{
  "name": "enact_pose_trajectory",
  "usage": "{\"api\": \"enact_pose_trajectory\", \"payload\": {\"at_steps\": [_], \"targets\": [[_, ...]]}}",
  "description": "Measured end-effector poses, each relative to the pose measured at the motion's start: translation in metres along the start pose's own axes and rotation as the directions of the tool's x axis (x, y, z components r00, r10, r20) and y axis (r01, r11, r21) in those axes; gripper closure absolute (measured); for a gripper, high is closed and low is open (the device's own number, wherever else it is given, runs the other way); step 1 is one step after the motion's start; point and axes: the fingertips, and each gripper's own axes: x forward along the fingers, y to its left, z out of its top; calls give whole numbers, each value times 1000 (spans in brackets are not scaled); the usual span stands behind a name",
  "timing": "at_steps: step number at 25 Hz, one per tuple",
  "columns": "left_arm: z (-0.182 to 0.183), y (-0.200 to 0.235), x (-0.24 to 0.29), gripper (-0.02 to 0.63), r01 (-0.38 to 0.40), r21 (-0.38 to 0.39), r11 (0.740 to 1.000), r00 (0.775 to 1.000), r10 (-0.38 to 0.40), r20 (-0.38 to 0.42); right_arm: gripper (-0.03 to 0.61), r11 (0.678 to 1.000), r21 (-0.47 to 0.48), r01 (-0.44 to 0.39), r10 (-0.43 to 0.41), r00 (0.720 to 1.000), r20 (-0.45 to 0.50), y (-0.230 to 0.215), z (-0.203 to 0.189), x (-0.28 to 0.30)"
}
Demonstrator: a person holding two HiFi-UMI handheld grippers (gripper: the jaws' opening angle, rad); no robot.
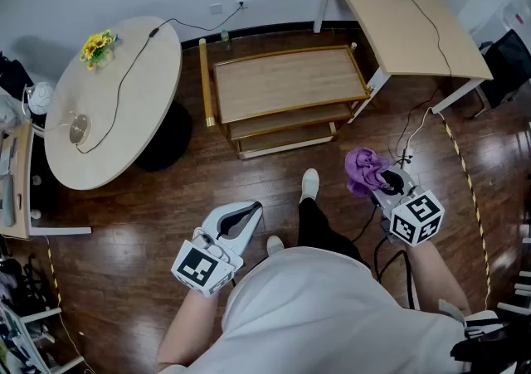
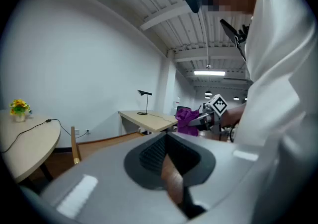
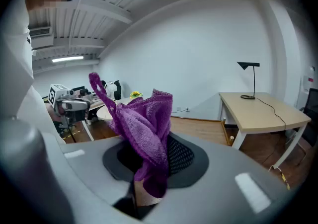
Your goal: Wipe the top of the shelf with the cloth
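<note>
A low wooden shelf (image 1: pixel 286 82) with a raised rim stands on the dark floor ahead of me, its top bare. A crumpled purple cloth (image 1: pixel 365 169) is held over the floor to the right of the shelf's near corner, with my right gripper (image 1: pixel 390 183) shut on it. The right gripper view shows the cloth (image 3: pixel 144 118) bunched up out of the right gripper (image 3: pixel 159 143), with the shelf (image 3: pixel 198 126) beyond. My left gripper (image 1: pixel 251 211) hangs near my left leg, short of the shelf, shut and holding nothing. The left gripper (image 2: pixel 166 136) points toward the shelf (image 2: pixel 109 141).
A round table (image 1: pixel 116 107) with yellow flowers (image 1: pixel 98 46) and a cable stands left of the shelf. A rectangular desk (image 1: pixel 406 24) with a lamp base sits at the back right. Cables trail on the floor (image 1: pixel 415 128) near its leg. My shoe (image 1: pixel 309 184) is between the grippers.
</note>
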Motion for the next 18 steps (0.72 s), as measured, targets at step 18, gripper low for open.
{"api": "enact_pose_trajectory", "payload": {"at_steps": [18], "targets": [[70,100,233,595,-64,0,998,994,64,-86,478,974,216,66,-49,995,-85,-318,39,217]]}}
